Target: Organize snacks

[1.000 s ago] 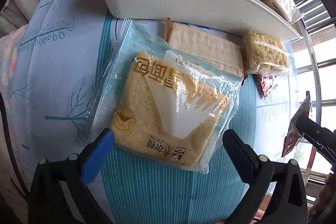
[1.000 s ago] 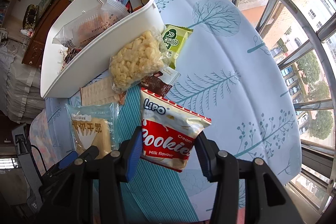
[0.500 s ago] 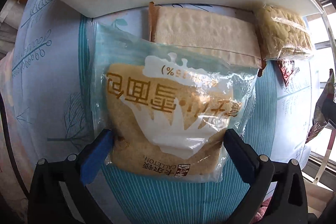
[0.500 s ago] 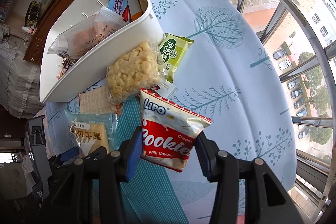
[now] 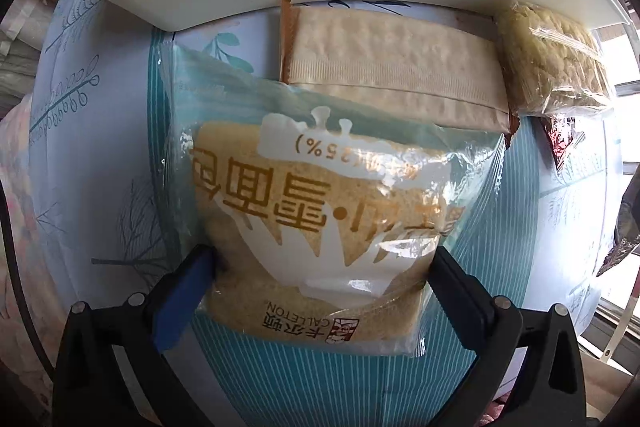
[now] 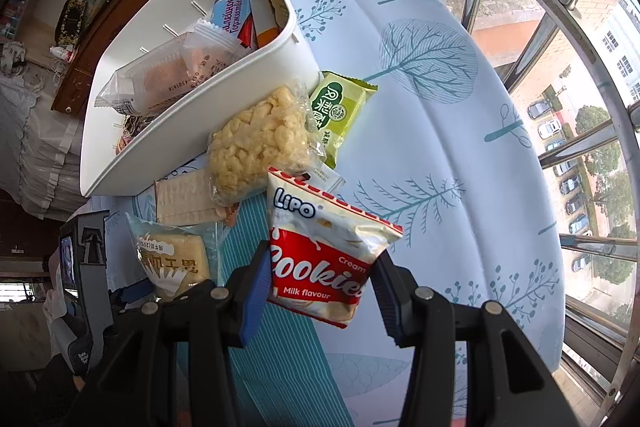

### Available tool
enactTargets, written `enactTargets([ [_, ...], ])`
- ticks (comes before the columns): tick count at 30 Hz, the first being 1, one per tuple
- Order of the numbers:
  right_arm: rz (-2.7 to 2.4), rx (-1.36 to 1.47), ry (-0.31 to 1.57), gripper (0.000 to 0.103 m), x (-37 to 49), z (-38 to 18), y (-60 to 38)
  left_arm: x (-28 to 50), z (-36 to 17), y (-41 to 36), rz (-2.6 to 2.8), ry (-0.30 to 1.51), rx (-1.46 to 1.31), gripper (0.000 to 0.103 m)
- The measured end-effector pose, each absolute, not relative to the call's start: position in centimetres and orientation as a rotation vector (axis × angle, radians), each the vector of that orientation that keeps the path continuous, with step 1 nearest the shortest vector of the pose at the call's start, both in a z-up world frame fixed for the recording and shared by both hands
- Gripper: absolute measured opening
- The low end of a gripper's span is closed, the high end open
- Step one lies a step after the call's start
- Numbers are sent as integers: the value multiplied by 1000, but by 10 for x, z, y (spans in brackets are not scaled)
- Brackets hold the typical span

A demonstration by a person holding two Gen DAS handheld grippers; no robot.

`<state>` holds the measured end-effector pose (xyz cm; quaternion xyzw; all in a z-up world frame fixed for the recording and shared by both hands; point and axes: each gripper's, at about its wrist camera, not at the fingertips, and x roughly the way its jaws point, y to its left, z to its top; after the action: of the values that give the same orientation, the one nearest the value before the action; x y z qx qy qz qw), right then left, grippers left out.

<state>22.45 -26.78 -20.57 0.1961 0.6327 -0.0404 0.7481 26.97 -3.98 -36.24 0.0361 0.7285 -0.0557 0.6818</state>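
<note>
While the right gripper holds its packet up off the table, the left one straddles a packet lying flat.

Left gripper [image 5: 320,267]: points straight down; jaws stand wide on either side of the bread packet, with their tips at or just beside the wrapper's edges. Whether the pads press on it I cannot tell.

Bread packet [image 5: 316,223]: clear wrapper with a blue tint and gold lettering, a tan slab inside; flat on the tablecloth, its near half between the left jaws, its far edge overlapping the cracker packet.

Cracker packet [image 5: 392,67]: pale beige, just beyond the bread packet ahead of the left gripper, its far edge tucked under the tub's overhang.

Puffed snack [image 5: 556,67]: lumpy yellow block in clear film, ahead and to the right of the left gripper, beside the cracker packet and against the tub.

Right gripper [image 6: 320,279]: tilted steeply down, jaws about half open and closed on the cookie packet, one pad against each side.

Cookie packet [image 6: 324,251]: red and white, held clear of the table between the right jaws, its top leaning away from the gripper.

Green packet [image 6: 340,111]: on the tablecloth, well ahead of the right gripper, beside the puffed snack.

Tub [image 6: 192,131]: white, ahead and left of the right gripper, with several wrapped snacks inside.

Tablecloth [image 6: 440,131]: pale blue, printed with trees.
</note>
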Motion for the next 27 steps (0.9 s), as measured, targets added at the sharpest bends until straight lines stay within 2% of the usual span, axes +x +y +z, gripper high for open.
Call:
enactTargets([
  [11,-77,420,1320,48,215,-189,-266,259,-352,-35,-102,1598,6,99],
  [17,-69,406,1240,48,215,-169,-264,251,-344,-31,-169,1592,30,94],
  [27,-51,336,1127,48,224,-142,-246,247,-315,-18,-260,1538,-31,66],
])
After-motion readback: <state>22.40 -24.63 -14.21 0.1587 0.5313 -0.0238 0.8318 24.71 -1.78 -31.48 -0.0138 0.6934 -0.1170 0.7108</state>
